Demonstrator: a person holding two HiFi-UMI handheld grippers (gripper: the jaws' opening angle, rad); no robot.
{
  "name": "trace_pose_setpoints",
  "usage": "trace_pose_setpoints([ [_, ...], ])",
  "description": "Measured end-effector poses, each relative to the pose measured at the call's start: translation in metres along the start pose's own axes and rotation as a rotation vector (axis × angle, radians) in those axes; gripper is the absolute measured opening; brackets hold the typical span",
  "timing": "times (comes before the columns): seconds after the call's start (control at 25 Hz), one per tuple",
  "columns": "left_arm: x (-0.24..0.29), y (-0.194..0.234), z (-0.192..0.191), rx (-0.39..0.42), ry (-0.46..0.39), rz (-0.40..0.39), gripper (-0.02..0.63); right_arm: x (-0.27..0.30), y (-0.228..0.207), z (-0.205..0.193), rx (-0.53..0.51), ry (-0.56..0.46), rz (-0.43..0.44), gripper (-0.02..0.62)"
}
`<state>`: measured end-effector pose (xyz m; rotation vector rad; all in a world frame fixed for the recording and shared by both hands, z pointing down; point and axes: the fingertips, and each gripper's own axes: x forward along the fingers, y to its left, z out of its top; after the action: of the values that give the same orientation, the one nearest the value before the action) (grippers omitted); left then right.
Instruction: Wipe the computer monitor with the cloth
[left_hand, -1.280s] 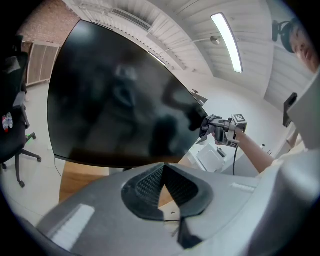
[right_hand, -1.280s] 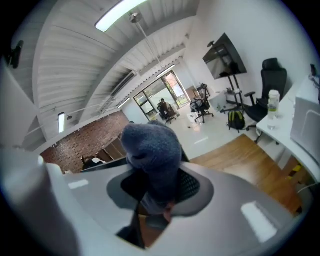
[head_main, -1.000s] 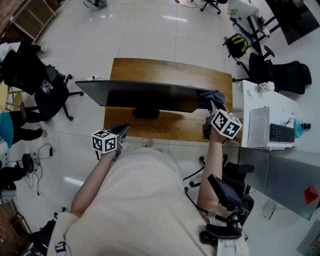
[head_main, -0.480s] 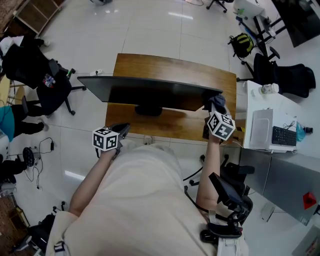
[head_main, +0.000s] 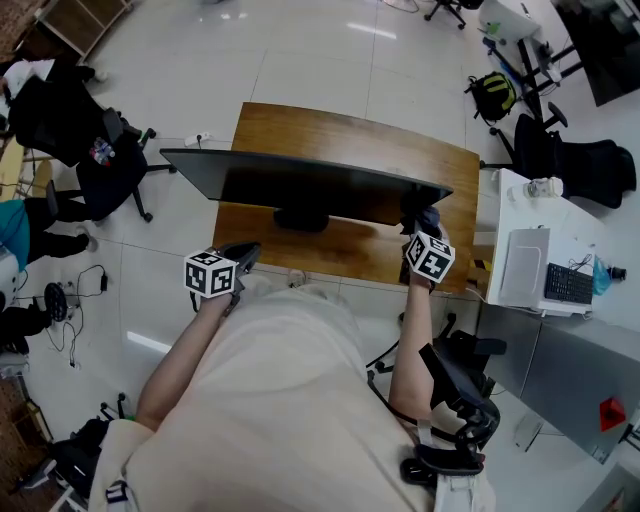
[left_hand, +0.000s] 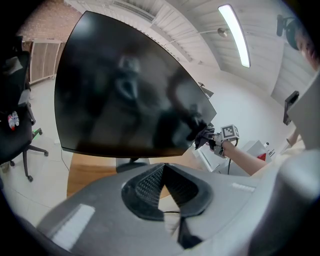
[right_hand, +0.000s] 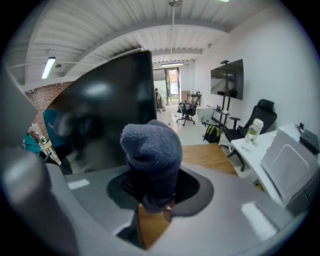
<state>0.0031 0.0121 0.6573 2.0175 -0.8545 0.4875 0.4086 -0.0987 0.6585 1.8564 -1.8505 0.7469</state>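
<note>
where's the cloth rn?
The cloth is clamped in the right gripper, up at the right end of the monitor. In the head view that is right of centre, above the wooden desk.

Office: wooden desk (head_main: 340, 135), swivel chairs (head_main: 580, 160).

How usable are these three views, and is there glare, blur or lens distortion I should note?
Head view: sharp and evenly lit, with ceiling-light glare on the glossy floor. Left gripper view: heavy fisheye bows the monitor, whose dark screen carries smeared reflections. Right gripper view: fisheye with dark corners; the cloth between the jaws is soft, close to the lens.
</note>
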Motion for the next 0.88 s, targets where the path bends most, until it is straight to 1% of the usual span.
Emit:
trace_pose_setpoints([
  [0.2,-0.005,0.006,0.005,-0.014,-0.019,0.016,0.005,0.022,-0.007,-0.04,-0.001,0.068,-0.013,0.11],
  [0.36,-0.013,0.015,0.014,-0.015,-0.043,0.046,0.005,0.038,-0.008,-0.066,0.017,0.114,-0.024,0.11],
  [0.48,-0.019,0.023,0.021,0.001,-0.07,0.076,0.005,0.045,-0.012,-0.082,0.026,0.142,-0.042,0.11],
  [0.6,-0.023,0.028,0.028,0.012,-0.095,0.098,0.005,0.056,-0.012,-0.096,0.024,0.161,-0.032,0.11],
  [0.88,-0.026,0.036,0.034,0.011,-0.111,0.12,0.005,0.073,-0.017,-0.127,0.041,0.232,-0.04,0.11],
])
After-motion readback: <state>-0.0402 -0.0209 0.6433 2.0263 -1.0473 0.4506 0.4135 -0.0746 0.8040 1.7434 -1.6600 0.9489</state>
